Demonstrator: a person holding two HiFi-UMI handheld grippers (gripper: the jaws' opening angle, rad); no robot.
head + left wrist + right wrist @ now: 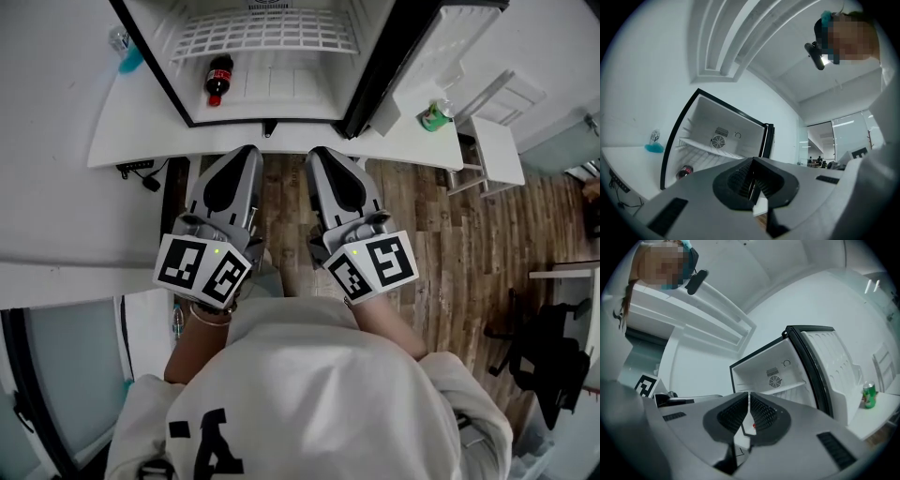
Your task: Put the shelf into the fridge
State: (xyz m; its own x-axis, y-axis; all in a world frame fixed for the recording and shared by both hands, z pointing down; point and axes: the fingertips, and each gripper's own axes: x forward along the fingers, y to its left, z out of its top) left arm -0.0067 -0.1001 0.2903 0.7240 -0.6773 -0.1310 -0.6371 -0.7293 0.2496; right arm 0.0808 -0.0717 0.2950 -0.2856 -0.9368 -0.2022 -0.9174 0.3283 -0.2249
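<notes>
A white desk (pixel 112 131) runs along a white wall above a wood-plank floor (pixel 441 234), and a small fridge (pixel 370 66) stands on the desk with its door (pixel 469 37) swung wide to the right.

At the far left of the desk, a small clear container sits on a blue base (pixel 127 54), beside the fridge's outer wall. Inside the fridge, a cola bottle (pixel 218 78) with a red label lies on the floor of the compartment, toward its left side. Above the bottle, the white wire shelf (pixel 264 33) spans the compartment from wall to wall, level, with a round fan grille visible on the back wall behind it.

In front of the desk edge, the person holds both grippers side by side, pointing toward the open fridge and well short of it. The left gripper (pixel 249 150) has its ribbed pads pressed together with nothing between them. Just beside it, the right gripper (pixel 317 150) is likewise closed tight and empty. Each carries its marker cube near the person's wrists.

Further right, a green can (pixel 433 115) stands upright on the desk just beyond the open door. A white stand (pixel 497 150) sits at the desk's right end.
</notes>
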